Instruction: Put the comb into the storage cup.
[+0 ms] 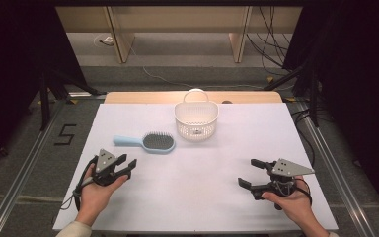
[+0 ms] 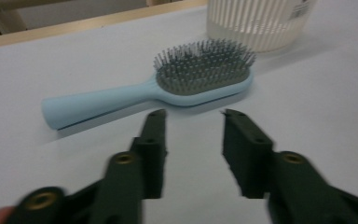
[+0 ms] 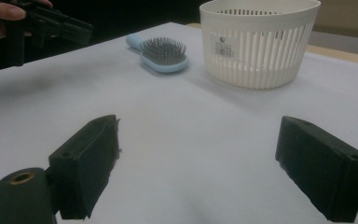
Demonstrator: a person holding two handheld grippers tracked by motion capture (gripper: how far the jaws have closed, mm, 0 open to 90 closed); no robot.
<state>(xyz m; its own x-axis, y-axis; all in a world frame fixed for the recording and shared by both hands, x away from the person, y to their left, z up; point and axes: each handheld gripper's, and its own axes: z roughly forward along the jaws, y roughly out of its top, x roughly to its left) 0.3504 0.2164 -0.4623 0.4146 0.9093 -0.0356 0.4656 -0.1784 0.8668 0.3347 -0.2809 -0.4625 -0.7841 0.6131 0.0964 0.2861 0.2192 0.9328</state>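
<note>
A light blue hairbrush [image 1: 148, 142] lies bristles-up on the white table, handle pointing left. Behind it to the right stands a white slotted basket [image 1: 196, 120] with a handle. My left gripper [image 1: 130, 167] sits at the front left, a short way short of the brush, jaws partly apart with nothing between them. In the left gripper view the hairbrush [image 2: 168, 88] lies just beyond the fingertips [image 2: 158, 116]. My right gripper [image 1: 250, 173] rests at the front right, open wide and empty. From the right gripper view the basket [image 3: 260, 42] and hairbrush [image 3: 161, 55] lie ahead.
The white table top [image 1: 202, 197] spreads between the two hands. A wooden strip [image 1: 143, 97] runs along its far edge. Metal rails and cables lie on the floor at either side.
</note>
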